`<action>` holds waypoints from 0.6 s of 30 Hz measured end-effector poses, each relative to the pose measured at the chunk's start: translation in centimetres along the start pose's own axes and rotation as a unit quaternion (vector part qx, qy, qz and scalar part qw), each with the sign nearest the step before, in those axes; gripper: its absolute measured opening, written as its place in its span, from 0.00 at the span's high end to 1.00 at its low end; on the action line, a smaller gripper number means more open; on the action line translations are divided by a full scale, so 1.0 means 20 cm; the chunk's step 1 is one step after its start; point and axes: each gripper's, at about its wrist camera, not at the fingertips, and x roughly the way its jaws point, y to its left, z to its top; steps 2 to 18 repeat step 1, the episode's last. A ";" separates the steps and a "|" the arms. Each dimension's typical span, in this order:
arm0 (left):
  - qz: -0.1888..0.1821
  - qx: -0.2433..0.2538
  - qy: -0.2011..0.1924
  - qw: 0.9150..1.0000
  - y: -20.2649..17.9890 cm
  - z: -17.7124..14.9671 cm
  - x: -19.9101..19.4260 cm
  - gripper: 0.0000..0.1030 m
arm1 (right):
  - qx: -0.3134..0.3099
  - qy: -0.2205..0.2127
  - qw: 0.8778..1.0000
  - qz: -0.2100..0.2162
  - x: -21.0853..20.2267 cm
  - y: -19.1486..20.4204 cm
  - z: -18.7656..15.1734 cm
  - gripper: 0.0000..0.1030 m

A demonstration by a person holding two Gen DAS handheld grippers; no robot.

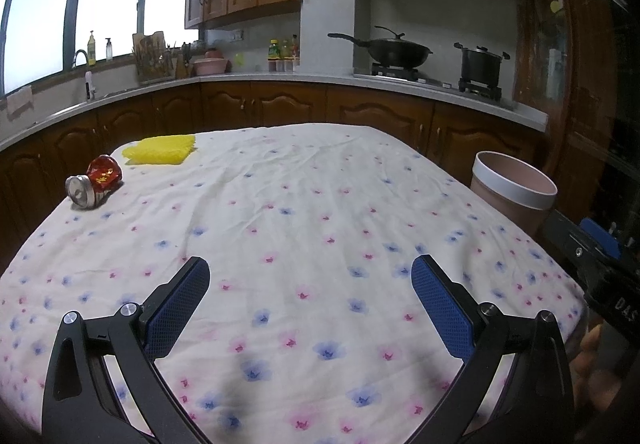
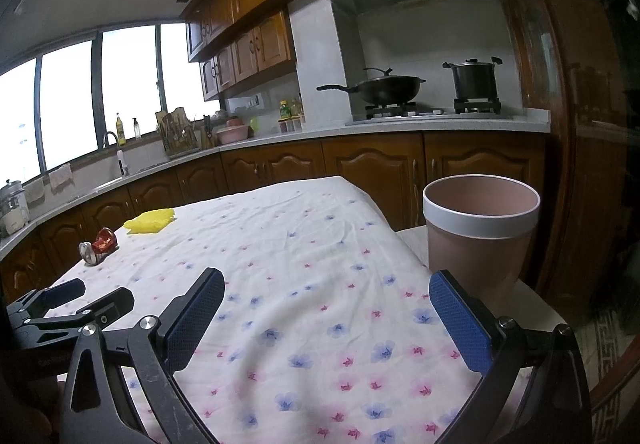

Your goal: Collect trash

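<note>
A crushed red can (image 1: 96, 182) lies on its side at the far left of the table with the flowered cloth (image 1: 304, 212); it also shows in the right wrist view (image 2: 99, 240). A yellow sponge-like pad (image 1: 160, 149) lies behind it (image 2: 150, 221). A pink bin with a white rim (image 1: 514, 190) stands off the table's right side (image 2: 480, 232). My left gripper (image 1: 310, 274) is open and empty over the near part of the table. My right gripper (image 2: 326, 288) is open and empty, with the bin just beyond its right finger. The left gripper also shows at the left of the right wrist view (image 2: 98, 294).
Dark wood kitchen cabinets and a grey counter (image 1: 280, 78) run behind the table. A wok (image 1: 396, 52) and a pot (image 1: 482, 62) sit on the stove. A sink tap (image 1: 80, 58) and bottles stand by the window. A wooden door frame (image 2: 560, 164) is at the right.
</note>
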 end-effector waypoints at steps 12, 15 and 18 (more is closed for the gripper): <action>-0.002 0.000 0.001 1.000 0.00 0.00 0.00 0.00 | 0.001 0.001 1.000 -0.001 0.00 0.00 0.00 0.00; -0.002 0.000 0.001 1.000 0.00 0.00 0.00 0.00 | 0.001 0.001 1.000 -0.001 0.00 0.00 0.00 0.00; -0.002 0.000 0.001 1.000 0.00 0.00 0.00 0.00 | 0.001 0.001 1.000 -0.001 0.00 0.00 0.00 0.00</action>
